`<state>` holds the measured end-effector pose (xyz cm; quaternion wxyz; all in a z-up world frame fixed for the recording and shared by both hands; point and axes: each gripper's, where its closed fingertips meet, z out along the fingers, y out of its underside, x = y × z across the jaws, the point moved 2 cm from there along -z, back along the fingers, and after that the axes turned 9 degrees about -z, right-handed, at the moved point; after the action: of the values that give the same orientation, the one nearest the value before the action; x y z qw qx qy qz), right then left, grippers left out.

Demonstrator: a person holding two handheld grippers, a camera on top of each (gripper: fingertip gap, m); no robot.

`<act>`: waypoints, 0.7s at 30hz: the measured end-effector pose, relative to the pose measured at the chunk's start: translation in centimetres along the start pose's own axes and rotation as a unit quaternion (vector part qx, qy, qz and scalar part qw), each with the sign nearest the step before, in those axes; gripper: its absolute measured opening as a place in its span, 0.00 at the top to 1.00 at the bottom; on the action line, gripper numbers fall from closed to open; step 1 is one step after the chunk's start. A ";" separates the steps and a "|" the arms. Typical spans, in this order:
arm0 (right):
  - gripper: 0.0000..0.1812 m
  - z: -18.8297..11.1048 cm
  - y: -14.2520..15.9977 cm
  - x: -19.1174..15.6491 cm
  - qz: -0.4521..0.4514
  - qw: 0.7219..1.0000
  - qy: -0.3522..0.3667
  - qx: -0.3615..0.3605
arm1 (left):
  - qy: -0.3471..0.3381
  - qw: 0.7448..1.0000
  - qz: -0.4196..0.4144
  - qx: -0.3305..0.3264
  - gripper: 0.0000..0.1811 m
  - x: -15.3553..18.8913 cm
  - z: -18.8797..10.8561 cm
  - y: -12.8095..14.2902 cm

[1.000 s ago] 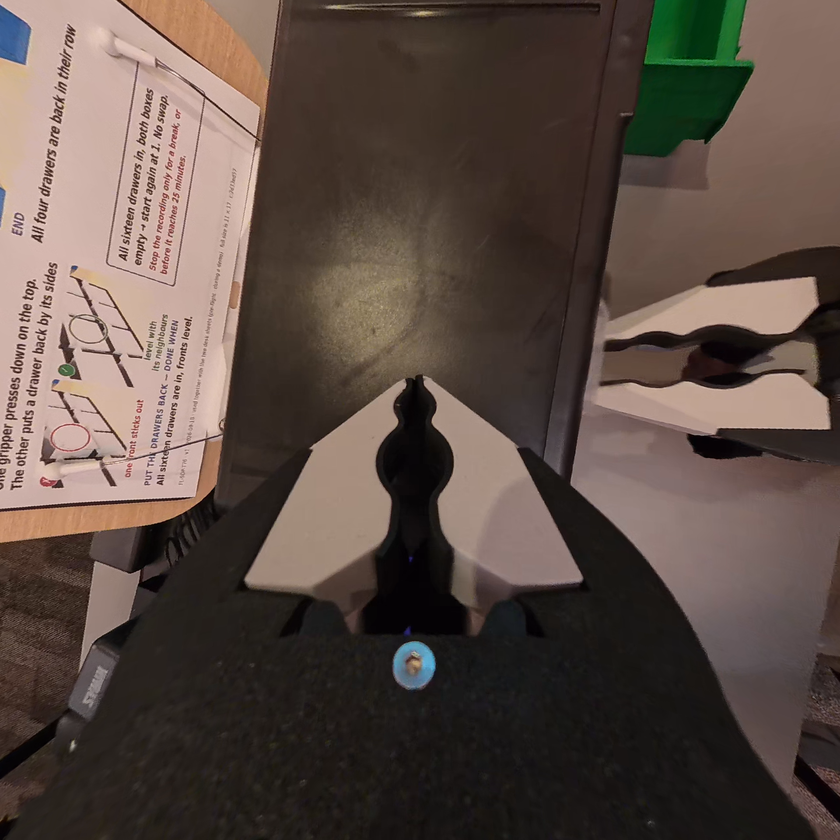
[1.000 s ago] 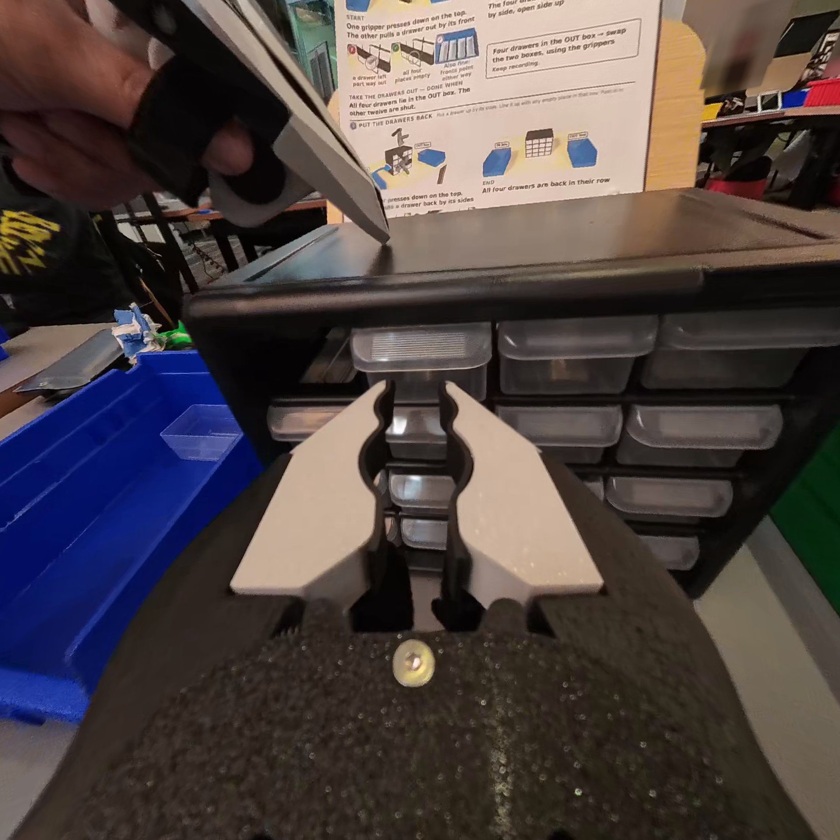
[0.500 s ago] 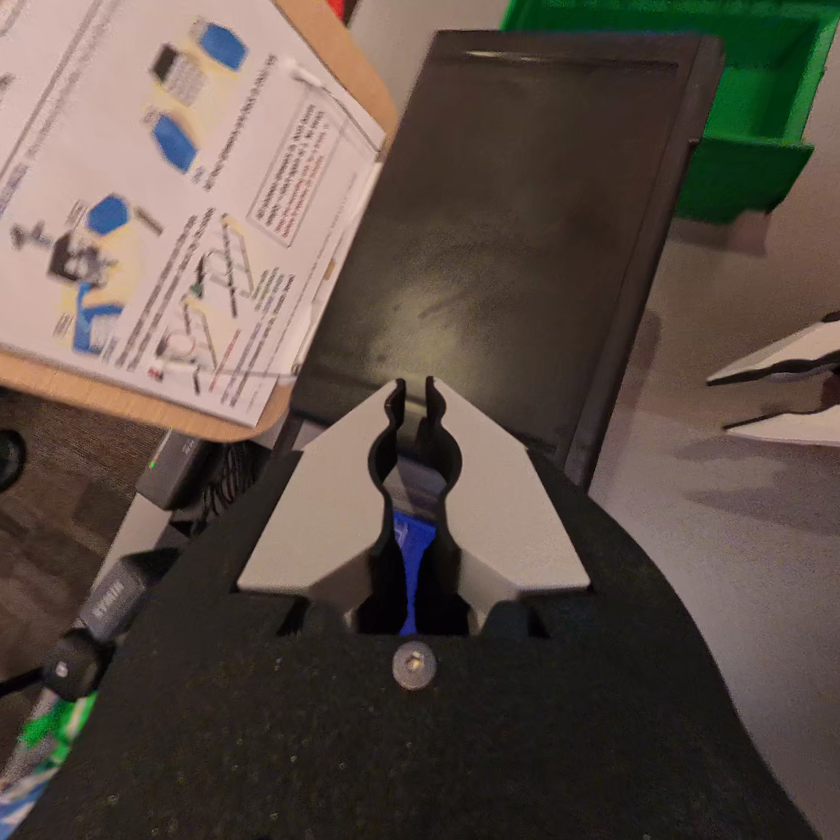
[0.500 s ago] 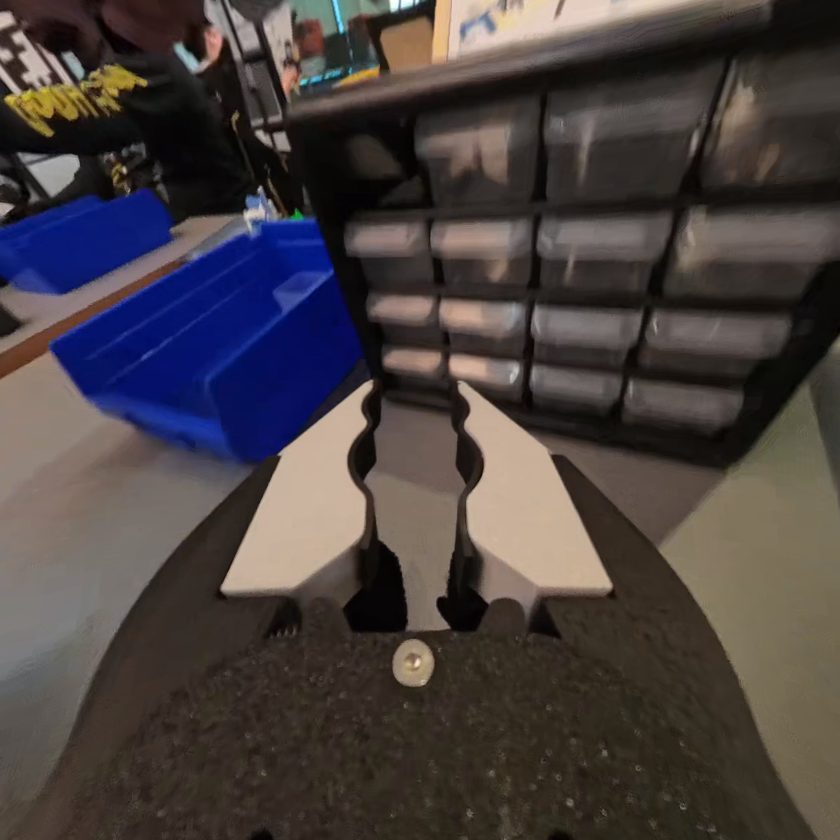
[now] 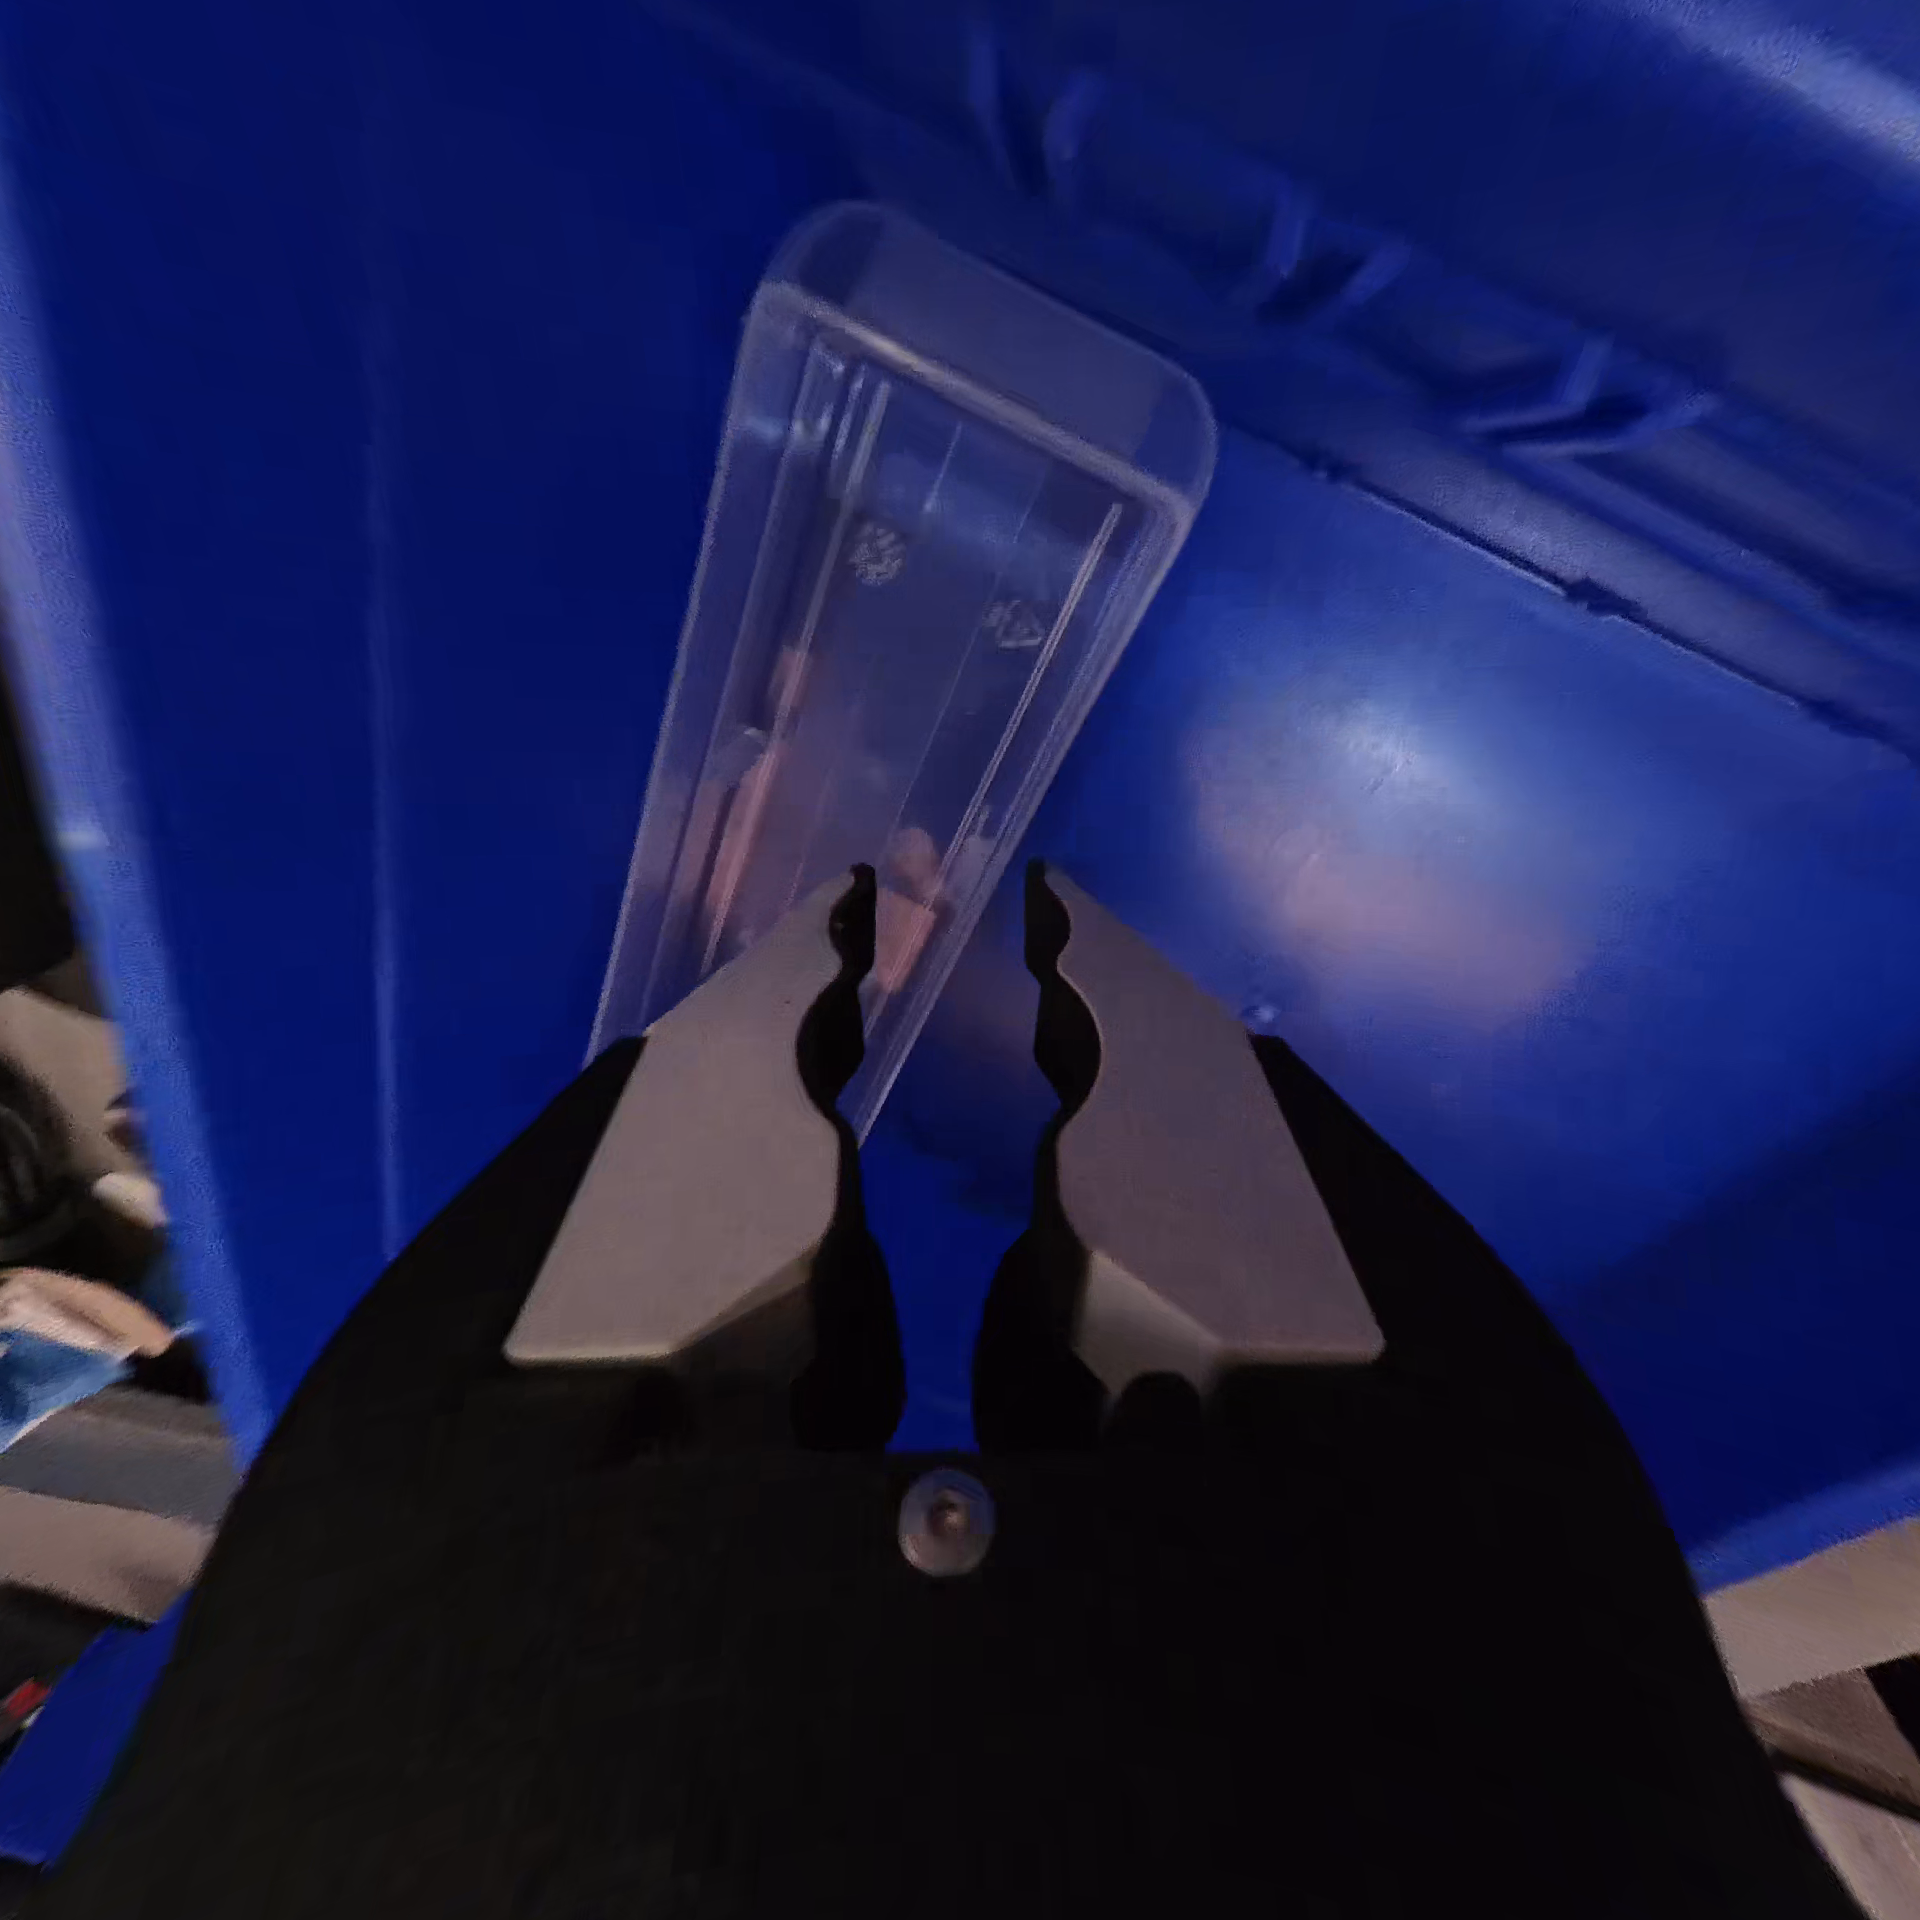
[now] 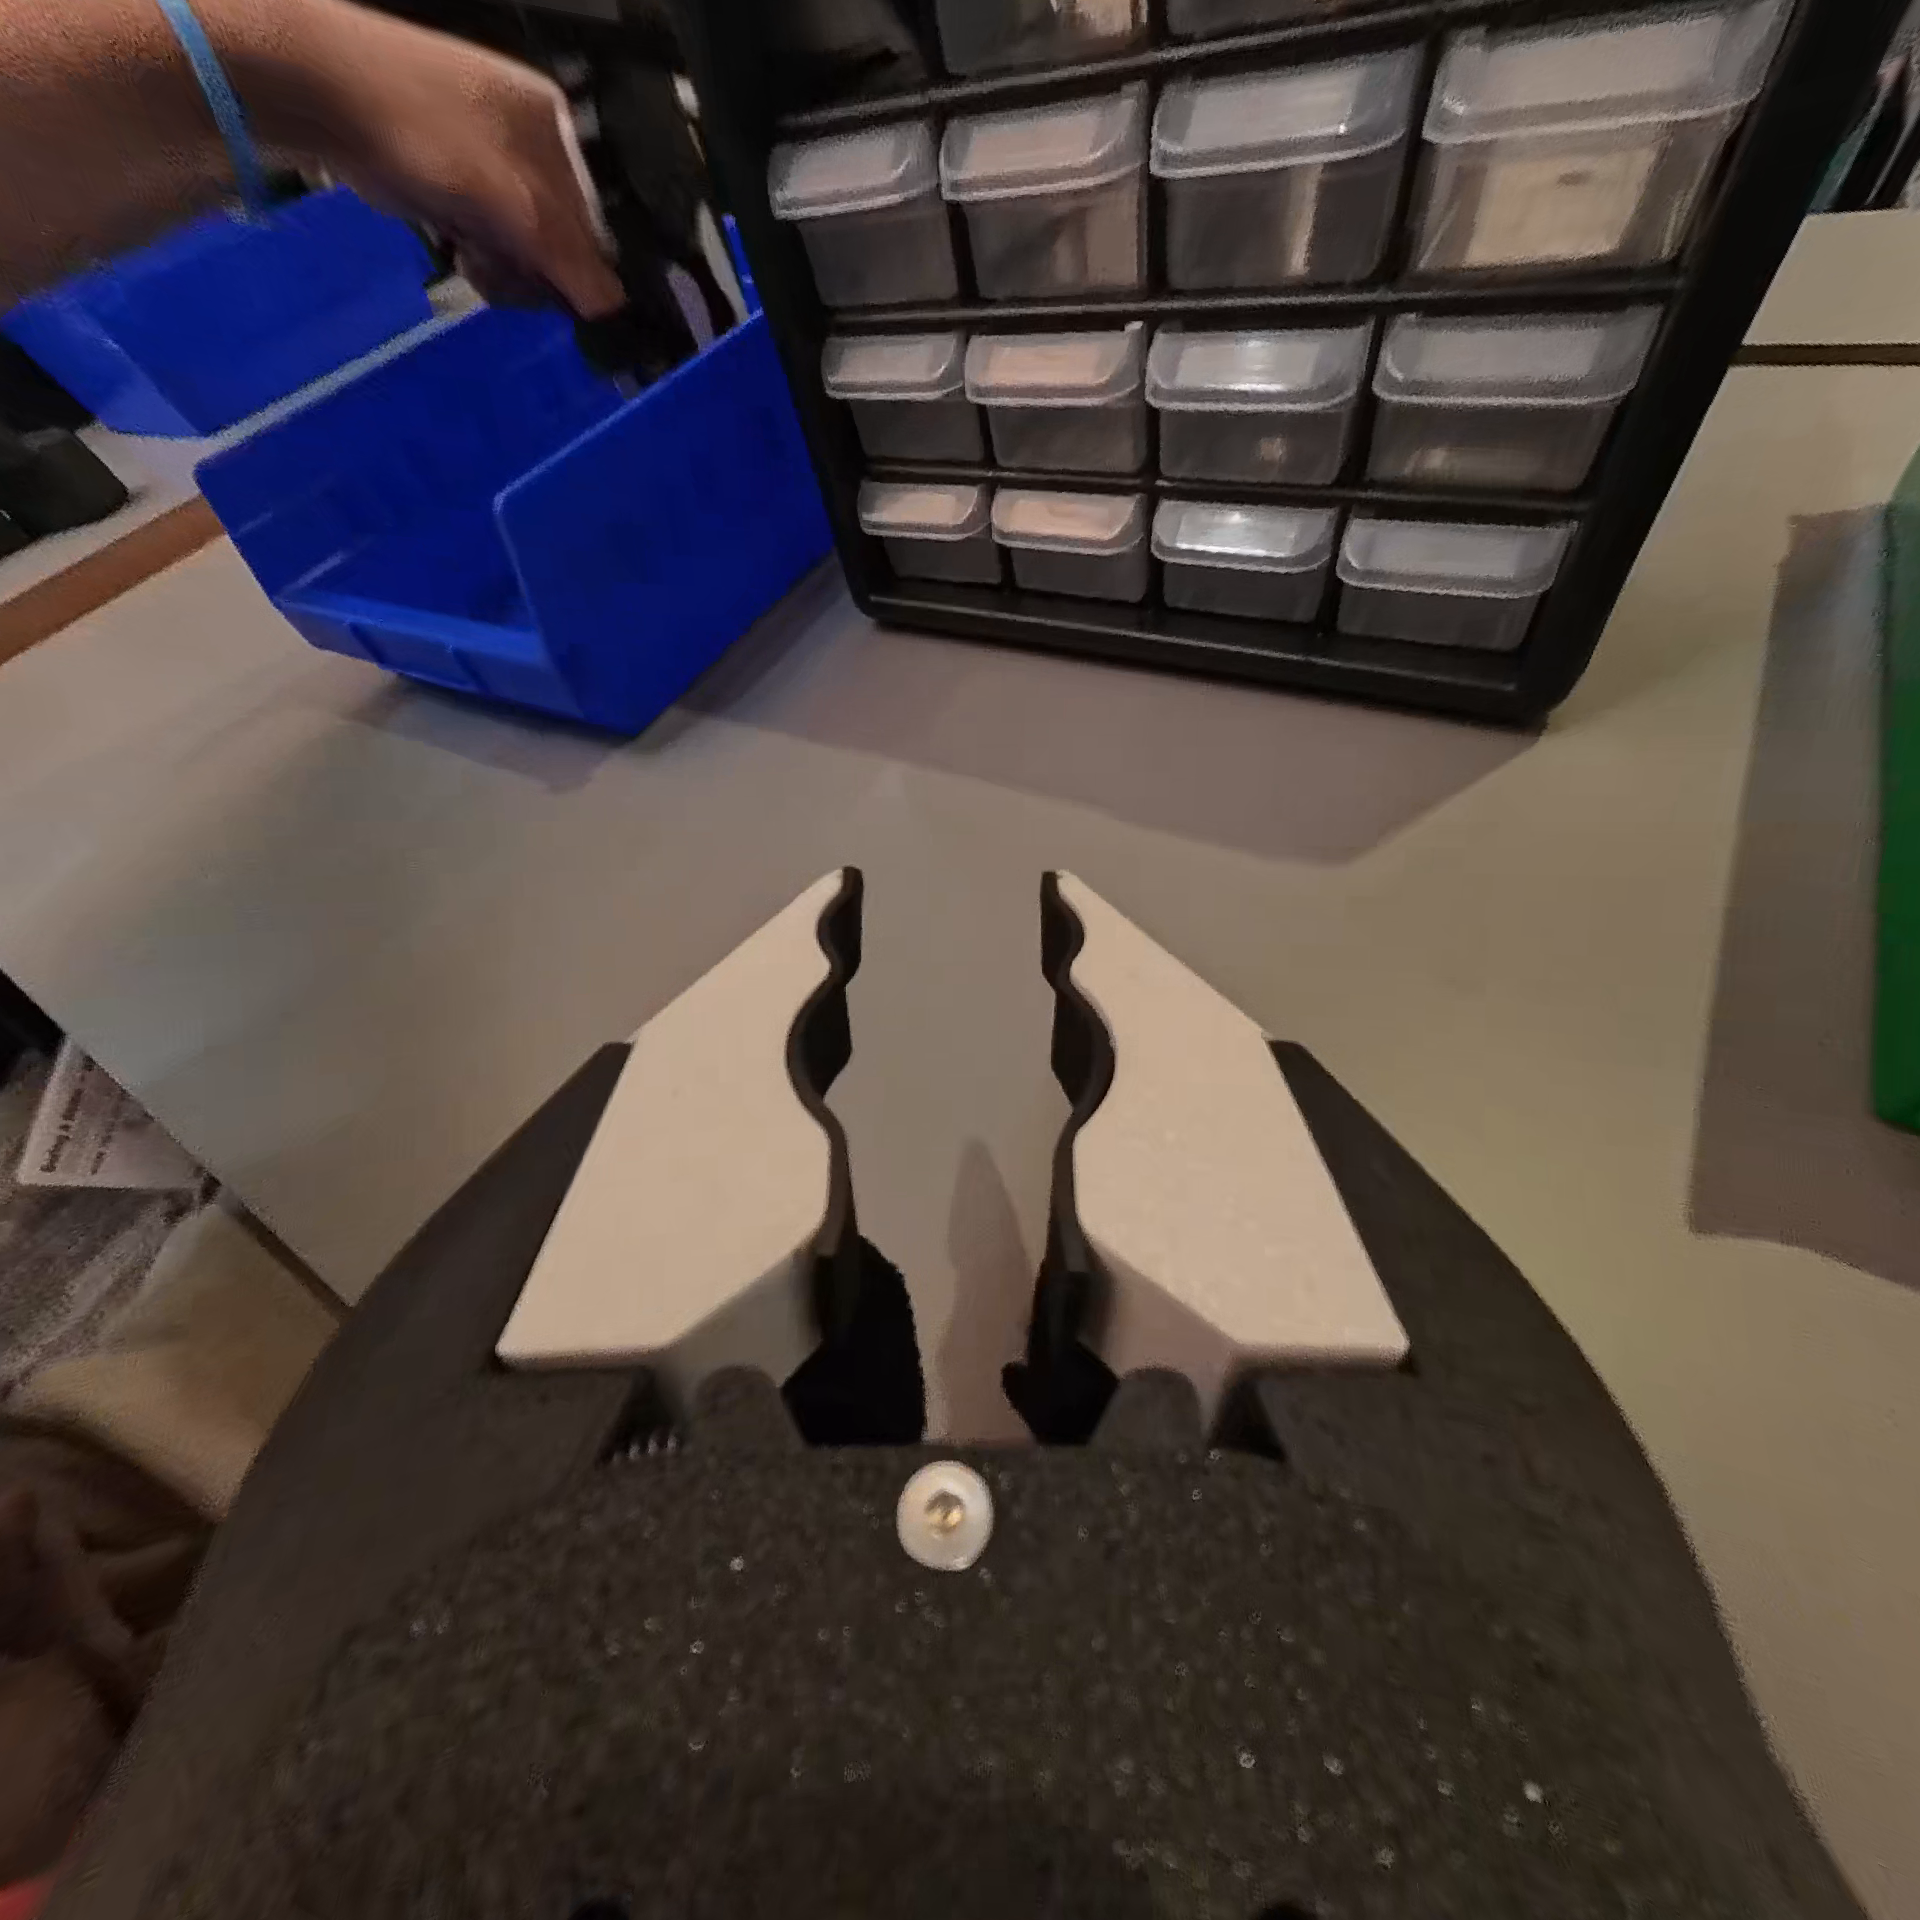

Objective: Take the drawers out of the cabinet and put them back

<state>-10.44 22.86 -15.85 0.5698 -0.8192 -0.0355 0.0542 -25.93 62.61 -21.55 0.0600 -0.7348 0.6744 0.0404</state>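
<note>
A clear plastic drawer (image 5: 914, 623) lies in the blue bin (image 5: 1455, 831). My left gripper (image 5: 943, 883) is open, reaching down into the bin, with its tips just over the drawer's near end; the drawer's right wall runs into the gap between the fingers. In the right wrist view the black cabinet (image 6: 1704, 582) with clear drawers (image 6: 1247, 405) stands at the back of the table. The blue bin (image 6: 623, 520) sits to its left, with a hand (image 6: 488, 197) and the left gripper dipping into it. My right gripper (image 6: 951, 894) is open and empty above the table, well in front of the cabinet.
The grey table (image 6: 520, 883) spreads between my right gripper and the cabinet. A green bin (image 6: 1896, 831) stands at the right edge. A second blue bin (image 6: 208, 312) sits behind the first. Papers (image 6: 94, 1132) lie below the table's left edge.
My left gripper left the cabinet top, swung down into the blue bin and opened over the clear drawer. My right gripper pulled back from the cabinet front and opened wider.
</note>
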 end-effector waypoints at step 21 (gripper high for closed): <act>0.82 -0.4 -0.2 0.6 0.001 1.000 -0.020 -0.014 | -0.076 0.957 0.231 0.160 1.00 12.5 -14.9 3.2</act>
<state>-9.81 22.67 -15.55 0.5571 -0.8261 -0.0467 0.0708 -28.38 47.91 -8.66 0.2172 -0.5342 0.8170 0.0007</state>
